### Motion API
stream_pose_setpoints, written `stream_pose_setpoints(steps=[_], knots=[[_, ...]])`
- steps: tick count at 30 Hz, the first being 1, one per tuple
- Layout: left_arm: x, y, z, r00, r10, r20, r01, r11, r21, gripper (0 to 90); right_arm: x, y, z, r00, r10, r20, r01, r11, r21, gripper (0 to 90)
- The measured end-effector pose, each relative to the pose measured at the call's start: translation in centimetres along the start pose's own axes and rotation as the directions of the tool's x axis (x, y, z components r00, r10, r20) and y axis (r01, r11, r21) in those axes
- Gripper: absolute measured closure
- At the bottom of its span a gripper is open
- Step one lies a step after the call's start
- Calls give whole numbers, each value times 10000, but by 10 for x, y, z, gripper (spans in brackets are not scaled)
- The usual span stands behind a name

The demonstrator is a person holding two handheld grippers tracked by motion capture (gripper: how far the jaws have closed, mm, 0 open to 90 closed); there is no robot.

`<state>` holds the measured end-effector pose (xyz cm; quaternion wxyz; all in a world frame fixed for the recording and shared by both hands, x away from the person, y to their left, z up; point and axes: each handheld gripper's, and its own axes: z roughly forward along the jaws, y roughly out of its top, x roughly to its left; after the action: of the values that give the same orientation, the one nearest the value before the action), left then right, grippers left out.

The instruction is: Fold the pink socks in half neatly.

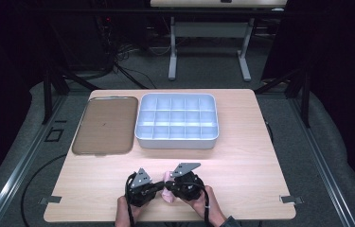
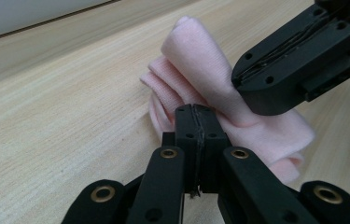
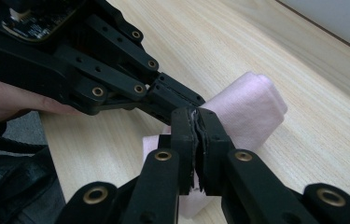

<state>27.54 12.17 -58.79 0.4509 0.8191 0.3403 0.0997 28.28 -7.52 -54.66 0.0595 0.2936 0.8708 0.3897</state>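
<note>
Here, a pink cloth [image 1: 167, 188] lies folded in a loose bundle on the wooden table [image 1: 241, 156], close to the near edge and roughly at its middle, between the two grippers. The left gripper [image 1: 158, 187] comes at it from the left side, the right gripper [image 1: 171, 185] from the right; their tips meet at the cloth.

In the left gripper view the left gripper [image 2: 196, 123] has its jaws clenched tight together, tips against the near edge of the cloth [image 2: 200, 70] (whether a bit of fabric is pinched in there, cannot tell). The right gripper [image 2: 256, 81] presses into the cloth from the upper right in that view.

In the right gripper view the right gripper [image 3: 196, 126] is clenched too, jaws closed with the cloth [image 3: 252, 109] right behind the tips; again cannot tell if fabric is caught. The left gripper [image 3: 179, 98] crosses in from the upper left, tip touching the cloth.

Farther back on the table: a brown tray [image 1: 105, 125] toward the far left corner, and just beside it a white compartment box [image 1: 177, 142] at the middle of the far edge, well apart from the cloth.
</note>
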Motion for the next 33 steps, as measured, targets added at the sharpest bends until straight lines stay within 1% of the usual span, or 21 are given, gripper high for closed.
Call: stream_pose_setpoints(steps=[1, 2, 3, 4, 5, 7, 8, 10, 11, 12, 13, 14, 15, 17, 18, 20, 23, 27, 28, 30, 33], knots=[[1, 0, -1, 10000, 41, 70, -40, 10000, -23, 892, 0, 0, 0, 10000, 0, 0, 0, 10000, 0, 868], [2, 0, -5, 9999, 97, 113, -94, 9997, -215, 891, -1, -1, 0, 10000, 0, -40, 0, 10000, 3, 868], [2, 0, -5, 9999, 97, 113, -94, 9997, -215, 894, -2, -1, -1, 10000, 25, -27, -25, 10000, -13, 868], [5, -2, -12, 9994, -251, 245, 265, 9980, -577, 894, -2, -2, -2, 10000, 55, -41, -55, 10000, 21, 867], [5, -2, -12, 9994, -251, 245, 265, 9980, -577, 894, -2, -2, -2, 10000, 55, -41, -55, 10000, 21, 867], [9, -4, -19, 9988, -470, 163, 481, 9964, -694, 894, -3, -2, -4, 10000, 79, -18, -79, 10000, 18, 867], [9, -6, -21, 9981, -591, 173, 601, 9960, -658, 894, -4, -3, -5, 10000, 83, -2, -83, 10000, 23, 867], [9, -7, -21, 9987, -501, 127, 506, 9977, -459, 894, -4, -3, -6, 10000, 79, 57, -79, 10000, -10, 867], [9, -7, -19, 9984, -536, 153, 540, 9981, -297, 894, -5, -2, -5, 10000, 80, 34, -80, 10000, 9, 867], [8, -8, -16, 9988, -477, 105, 478, 9988, -139, 894, -4, -1, -4, 10000, 42, 44, -42, 10000, -9, 867], [7, -7, -14, 9993, -365, 18, 365, 9993, 95, 894, -4, -1, -4, 10000, 42, 44, -42, 10000, -9, 867], [6, -5, -9, 9996, -265, -117, 270, 9989, 379, 894, -4, 0, -1, 10000, -95, 3, 95, 9999, 130, 866], [6, -5, -9, 9996, -265, -117, 270, 9989, 379, 895, -4, 0, -1, 10000, -95, 3, 95, 9999, 130, 866], [6, -4, -6, 9994, -285, -189, 297, 9976, 629, 895, -3, 3, 2, 9998, -210, -31, 211, 9993, 305, 866], [7, -4, -5, 9994, -282, -203, 295, 9973, 674, 895, -2, 3, 5, 9998, -181, -50, 183, 9995, 263, 866], [8, -4, -5, 9993, -320, -189, 332, 9971, 688, 896, -3, 3, 12, 9997, -186, -173, 193, 9990, 415, 866], [7, -5, -5, 9993, -309, -217, 323, 9973, 658, 896, -5, 3, 18, 9995, -156, -292, 170, 9987, 472, 866], [8, -5, -5, 9988, -449, -202, 461, 9969, 633, 896, -5, 2, 21, 9995, -49, -322, 65, 9987, 497, 865], [8, -5, -6, 9985, -467, -270, 484, 9966, 665, 896, -5, 2, 21, 9995, -49, -322, 65, 9987, 497, 865], [10, -5, -8, 9978, -587, -305, 601, 9972, 449, 896, -5, 2, 22, 9993, -150, -349, 170, 9981, 593, 865], [16, -1, -17, 9962, -835, -246, 828, 9962, -283, 896, -5, 1, 22, 9993, -174, -325, 195, 9976, 662, 864]])
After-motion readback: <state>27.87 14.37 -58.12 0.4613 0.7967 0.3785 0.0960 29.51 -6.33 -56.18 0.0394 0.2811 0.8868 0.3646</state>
